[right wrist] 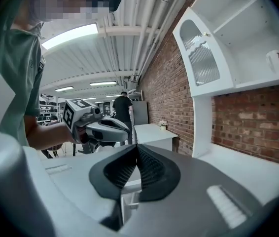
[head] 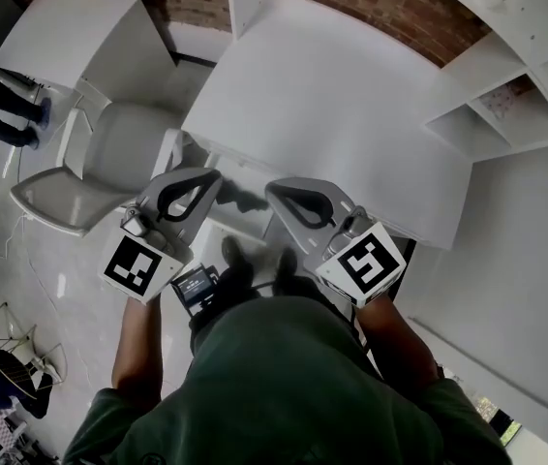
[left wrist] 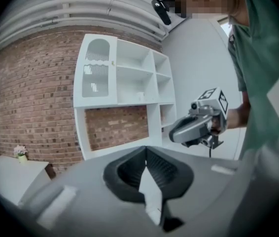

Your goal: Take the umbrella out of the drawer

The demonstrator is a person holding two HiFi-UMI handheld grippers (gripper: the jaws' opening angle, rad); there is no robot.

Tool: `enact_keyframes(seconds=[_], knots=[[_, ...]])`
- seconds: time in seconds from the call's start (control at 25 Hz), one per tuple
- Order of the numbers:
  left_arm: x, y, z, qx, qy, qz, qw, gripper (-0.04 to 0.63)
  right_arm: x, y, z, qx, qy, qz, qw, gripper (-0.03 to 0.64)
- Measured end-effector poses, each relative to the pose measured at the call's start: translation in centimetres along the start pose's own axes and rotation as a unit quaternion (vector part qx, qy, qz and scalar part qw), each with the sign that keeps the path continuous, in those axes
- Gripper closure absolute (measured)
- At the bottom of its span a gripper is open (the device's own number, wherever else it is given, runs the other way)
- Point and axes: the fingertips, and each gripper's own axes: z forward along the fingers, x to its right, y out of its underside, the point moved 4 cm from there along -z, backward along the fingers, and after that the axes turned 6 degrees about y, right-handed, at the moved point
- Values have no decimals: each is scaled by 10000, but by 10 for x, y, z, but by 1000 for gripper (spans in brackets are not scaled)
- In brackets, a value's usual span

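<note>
Brick wall [head: 400, 8] runs behind a broad white desk [head: 332, 114], with a white shelf unit [head: 516, 95] standing to the desk's right. Left of the desk is a pale chair [head: 109, 163], and further back a small white table [head: 71, 27] bears a flower pot [left wrist: 20, 153]. Someone's legs [head: 3, 109] show at the far left. Over the desk's near edge, side by side and not touching, the left gripper [head: 214, 177] and the right gripper [head: 274, 192] each have their jaws pressed together on nothing. The grippers and the person's own body cover that edge, and the umbrella shows in no view.
</note>
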Motion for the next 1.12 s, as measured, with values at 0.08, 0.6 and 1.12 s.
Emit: enact_keyframes(seconds=[0.08,0.6,1.12], knots=[[-11,8,4,-79,133,12,9999,592,3,5,9,-65,105,25,9999,609],[-60,90,38,-705,600,-50,9957,592,32,82,61,-610,234,329,9973,609],[-78,223,90,-1758,1246,32,9765,587,37,203,127,-1373,-4,561,9889,607]])
